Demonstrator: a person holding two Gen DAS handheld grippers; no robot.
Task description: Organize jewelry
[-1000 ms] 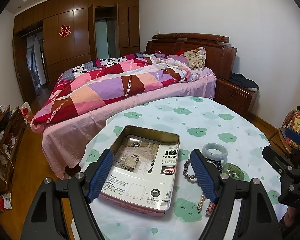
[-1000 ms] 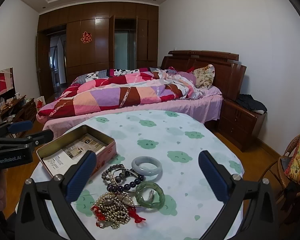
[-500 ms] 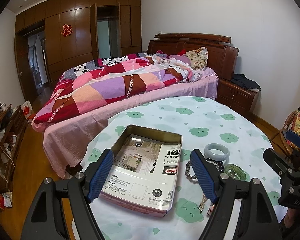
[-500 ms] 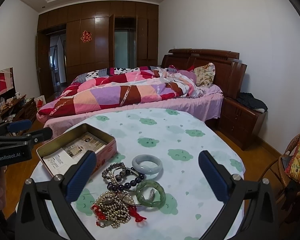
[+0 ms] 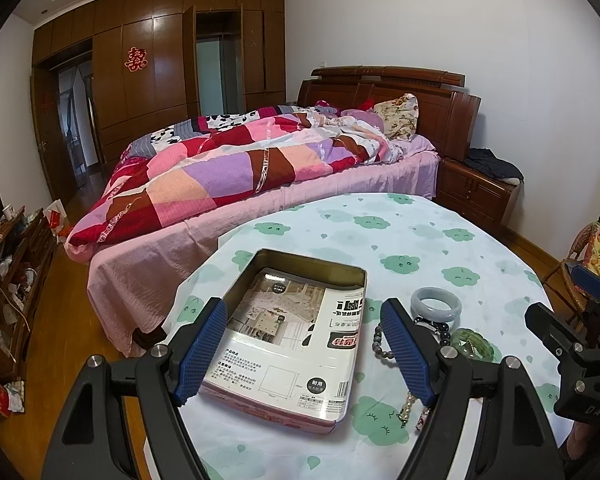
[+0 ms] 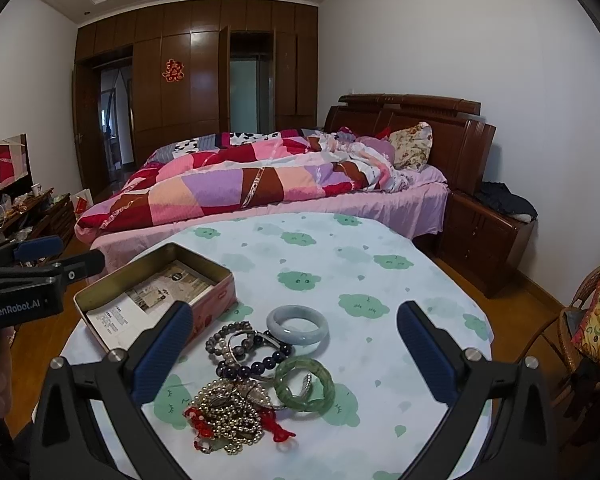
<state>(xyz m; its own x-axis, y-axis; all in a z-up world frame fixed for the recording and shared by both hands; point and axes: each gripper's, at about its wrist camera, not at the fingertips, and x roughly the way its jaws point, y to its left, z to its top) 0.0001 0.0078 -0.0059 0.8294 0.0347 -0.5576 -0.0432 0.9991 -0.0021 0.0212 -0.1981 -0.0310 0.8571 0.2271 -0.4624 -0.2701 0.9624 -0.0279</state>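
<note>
both grippers, left gripper (image 5: pixel 302 354) and right gripper (image 6: pixel 294 354), jaws wide and empty, are still hovering barely shifted, leaving the tangled beaded jewelry pile (image 6: pixel 240 380) untouched right of the open rectangular metal tin (image 5: pixel 300 328).

I have a round table under a cloud-print cloth (image 6: pixel 380 272), and behind it a bed with a patchwork quilt (image 6: pixel 236 188). On the table's left part lies an open rectangular metal tin (image 6: pixel 156 296), with a printed paper sheet (image 5: pixel 296 340) flat in it. To the right of the tin lies the jewelry: a pale jade bangle (image 6: pixel 297 325) farthest back, dark beaded bracelets (image 6: pixel 246 350) just left and in front of it, a green jade bangle (image 6: pixel 304 384) in front of those, and a tangle of pearl and red-bead strands (image 6: pixel 232 416) nearest me, left of the green bangle.
</note>
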